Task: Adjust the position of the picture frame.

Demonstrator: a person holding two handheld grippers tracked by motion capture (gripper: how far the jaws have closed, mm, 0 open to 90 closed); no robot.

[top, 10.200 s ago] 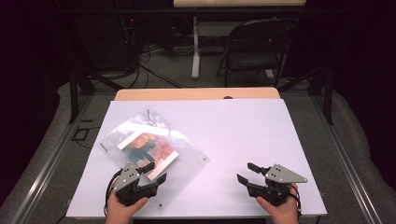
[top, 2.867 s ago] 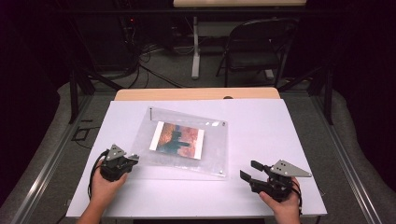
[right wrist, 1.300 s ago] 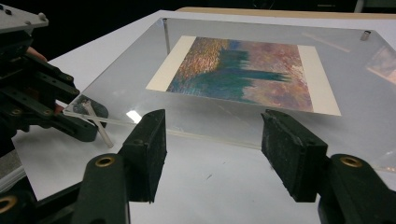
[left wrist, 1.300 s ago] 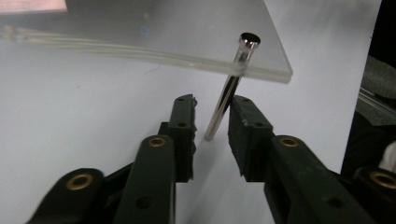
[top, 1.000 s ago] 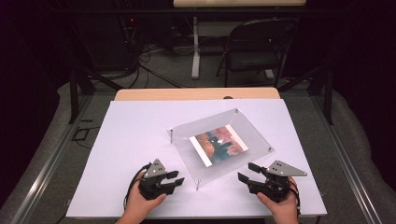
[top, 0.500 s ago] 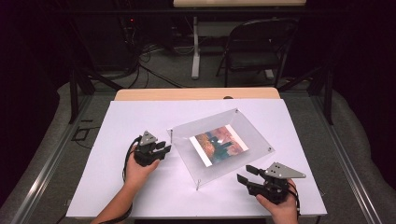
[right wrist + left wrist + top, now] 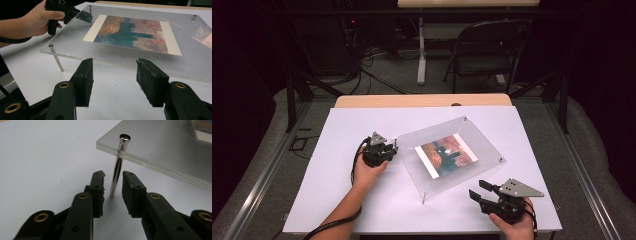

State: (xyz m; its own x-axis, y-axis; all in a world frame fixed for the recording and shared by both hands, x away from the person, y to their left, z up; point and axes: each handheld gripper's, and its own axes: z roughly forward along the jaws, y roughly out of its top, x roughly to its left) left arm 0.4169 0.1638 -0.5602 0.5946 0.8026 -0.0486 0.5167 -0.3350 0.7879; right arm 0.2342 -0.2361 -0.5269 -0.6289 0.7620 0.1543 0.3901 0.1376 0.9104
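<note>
The desk (image 7: pixel 362 210) carries a white top that spans most of the lower half of the high view, with bare surface along its left, top and bottom edges.

The frame (image 7: pixel 452 152), a clear acrylic plate with a print sandwiched in it, sits right of centre in the high view, rotated so that one corner points toward the upper middle. It stands off the desk on metal posts at its corners. Bare desk borders it on all sides; the widest stretch lies to the lower left.

The left hand-held gripper (image 7: pixel 384 150) is at the frame's left corner, centre-left in the high view. In the left gripper view its jaws flank the post (image 7: pixel 117 170) under that corner, one on each side. The jaws have just been closing, with the post between them, but a narrow gap remains on both sides, so the post is not yet clamped.

The right hand-held gripper (image 7: pixel 479 190) rests at the lower right of the high view, near the frame's lower edge but apart from it. In the right gripper view its jaws stand released, with nothing between them.
</note>
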